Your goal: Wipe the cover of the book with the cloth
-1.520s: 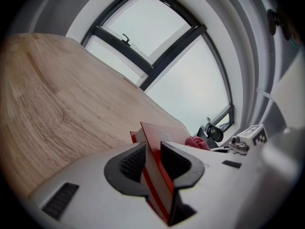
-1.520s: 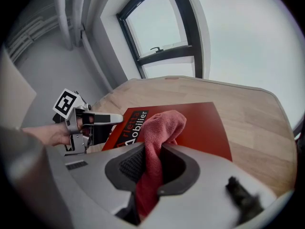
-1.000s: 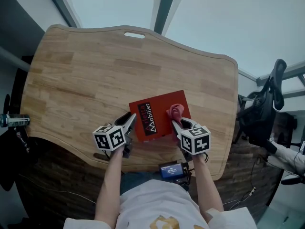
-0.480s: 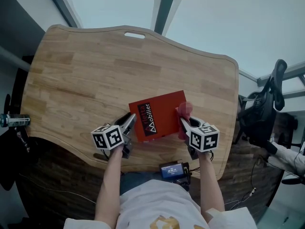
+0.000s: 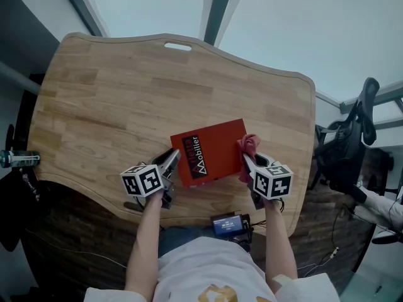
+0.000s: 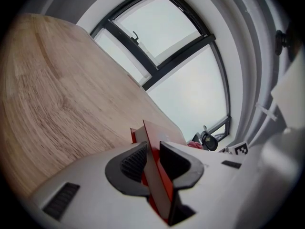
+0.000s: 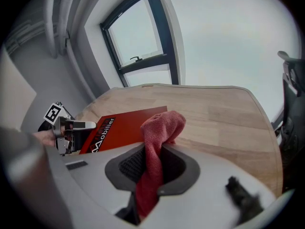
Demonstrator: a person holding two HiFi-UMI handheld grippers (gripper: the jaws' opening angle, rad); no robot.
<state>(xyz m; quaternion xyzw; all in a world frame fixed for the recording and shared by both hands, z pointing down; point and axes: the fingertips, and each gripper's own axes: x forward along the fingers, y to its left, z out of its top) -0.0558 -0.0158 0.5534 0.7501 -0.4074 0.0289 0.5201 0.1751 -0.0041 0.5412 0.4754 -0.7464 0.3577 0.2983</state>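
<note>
A red book (image 5: 214,150) with white lettering lies flat near the front of the wooden table (image 5: 126,93). My left gripper (image 5: 173,159) is at the book's near left corner. In the left gripper view the book's edge (image 6: 152,137) stands between the pads of my left gripper (image 6: 151,159); the jaws have just been closing and now pinch it. My right gripper (image 5: 247,159) is shut on a red cloth (image 5: 248,145), which bunches out past the jaws at the book's right edge. In the right gripper view the cloth (image 7: 159,128) hangs over the book (image 7: 124,128) beside bare wood.
A small device with a blue screen (image 5: 228,224) sits at the table's front edge, near the person's body. An office chair (image 5: 352,150) stands off the right side. A bottle (image 5: 16,159) is off the left edge. The table's far edge has a handle slot (image 5: 177,46).
My right gripper has carried the cloth rightward across the cover, from the book's right part to its right edge. The left gripper has stayed at the book's left corner.
</note>
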